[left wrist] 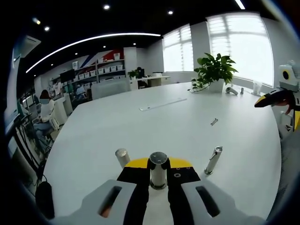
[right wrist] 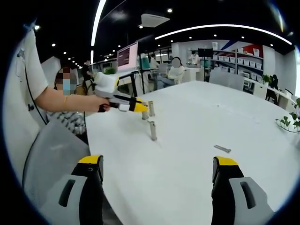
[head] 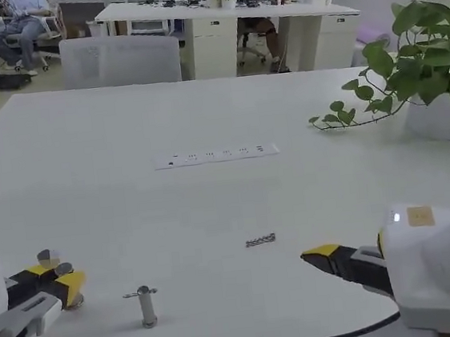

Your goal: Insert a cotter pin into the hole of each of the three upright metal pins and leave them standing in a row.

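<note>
We are clamping an upright silver metal pin (left wrist: 158, 174) in the left gripper's (left wrist: 158, 165) jaws, holding the right gripper's (right wrist: 157, 161) jaws wide open.

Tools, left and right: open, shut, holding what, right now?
Left tool: shut on a short upright silver metal pin.
Right tool: open wide, holding nothing.
</note>
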Motion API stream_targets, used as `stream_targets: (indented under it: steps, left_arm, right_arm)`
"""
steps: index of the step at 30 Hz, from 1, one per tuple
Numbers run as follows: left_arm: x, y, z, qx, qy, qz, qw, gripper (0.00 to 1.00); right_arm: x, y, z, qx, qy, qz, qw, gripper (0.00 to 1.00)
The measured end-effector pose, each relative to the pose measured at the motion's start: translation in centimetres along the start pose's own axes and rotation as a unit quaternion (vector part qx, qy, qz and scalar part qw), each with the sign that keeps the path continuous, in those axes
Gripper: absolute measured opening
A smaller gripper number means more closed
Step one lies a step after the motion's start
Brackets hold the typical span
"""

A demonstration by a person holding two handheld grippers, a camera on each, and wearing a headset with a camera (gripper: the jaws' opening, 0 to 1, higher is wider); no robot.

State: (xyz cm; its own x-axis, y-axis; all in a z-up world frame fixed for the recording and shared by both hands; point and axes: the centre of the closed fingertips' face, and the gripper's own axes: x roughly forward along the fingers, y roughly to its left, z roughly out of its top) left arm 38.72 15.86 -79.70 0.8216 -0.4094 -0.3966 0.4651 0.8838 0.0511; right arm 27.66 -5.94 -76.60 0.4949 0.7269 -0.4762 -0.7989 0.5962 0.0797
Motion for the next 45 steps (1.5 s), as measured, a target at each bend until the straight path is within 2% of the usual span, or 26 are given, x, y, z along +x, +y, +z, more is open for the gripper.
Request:
stream_targets:
  steps: [12,18,25,31,45]
  left_arm:
    - [-2.3,-1.3,-0.3,-0.002,0.001,-0.004,1.0,0.11]
    - [-3.1,-2.4,-0.6,0.005,0.006,-0.012,0.9999,0.11]
    - [-3.8,-4.0,-0.1,0.007,0.0,-0.025,0.9997,0.11]
    - [-3.9,-5.5,0.2,0.01,-0.001,-0.04,0.9992,0.11]
    - [-3.1,-8.7,0.4,0.011,0.0,-0.073,0.9973,0.11]
  right_arm:
    - [-0.2,0.6,-0.4,-0.004,0.003,0.008,1.0,0.98]
    - [-0.4,1.0,-0.3,-0.004,0.002,0.012,0.9999,0.98]
    - [-0.6,1.0,-0.3,-0.008,0.004,0.015,0.9999,0.98]
    - [-0.6,1.2,-0.3,-0.009,0.004,0.018,0.9998,0.98]
    - [-1.0,1.1,-0.5,-0.008,0.002,0.015,0.9998,0.97]
